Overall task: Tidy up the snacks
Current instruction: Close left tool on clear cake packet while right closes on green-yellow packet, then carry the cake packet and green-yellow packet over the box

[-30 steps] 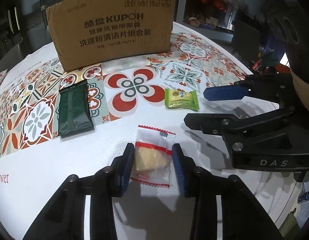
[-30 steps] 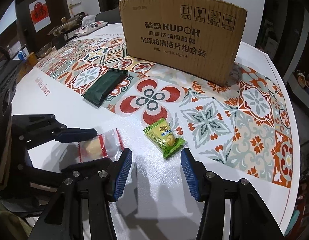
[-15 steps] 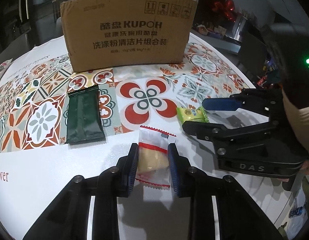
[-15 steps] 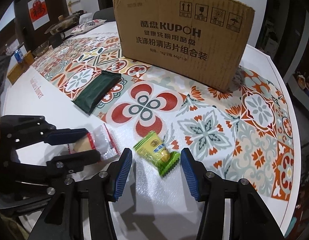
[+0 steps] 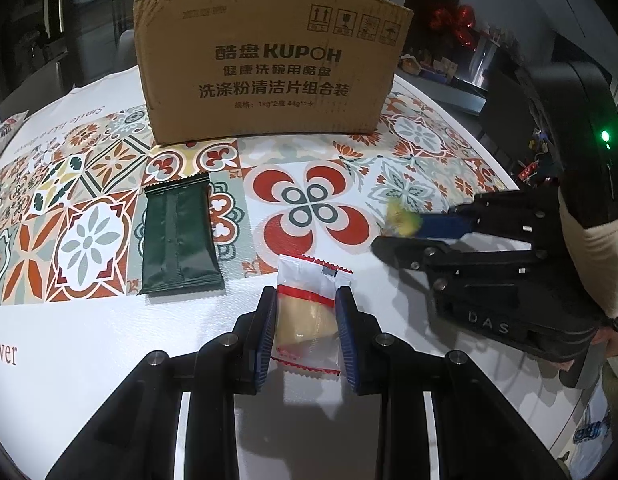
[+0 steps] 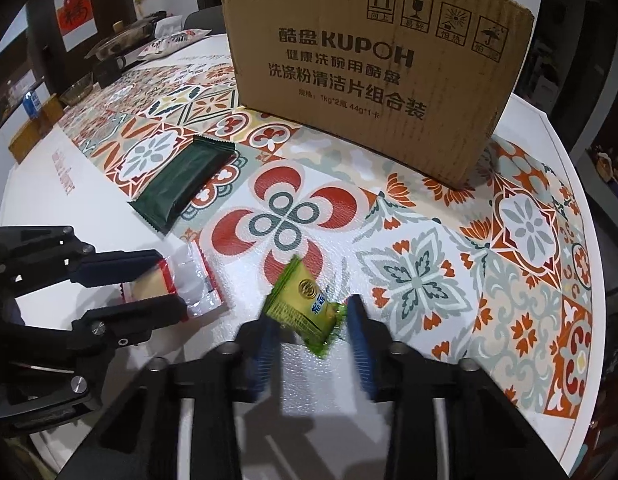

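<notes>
My left gripper [image 5: 307, 320] is shut on a clear red-trimmed snack packet [image 5: 307, 312] with a pale yellow cake inside, still on the white table; it also shows in the right wrist view [image 6: 177, 284]. My right gripper [image 6: 311, 324] has its jaws around a green snack packet [image 6: 305, 304], closing in, with a gap still on the right side; the packet is blurred in the left wrist view [image 5: 401, 216]. A dark green packet [image 5: 177, 236] lies flat on the patterned mat to the left, also in the right wrist view [image 6: 185, 180].
A tall brown cardboard box [image 5: 269, 64] stands at the back of the patterned mat [image 5: 89, 240], also in the right wrist view [image 6: 373, 68]. Bowls, a pot and a snack bag [image 6: 169, 42] sit at the far left. The table edge [image 6: 589, 208] curves on the right.
My left gripper's jaws have closed onto the clear packet. My right gripper has moved forward around the green packet and narrowed its jaws. Both views have drawn nearer the box.
</notes>
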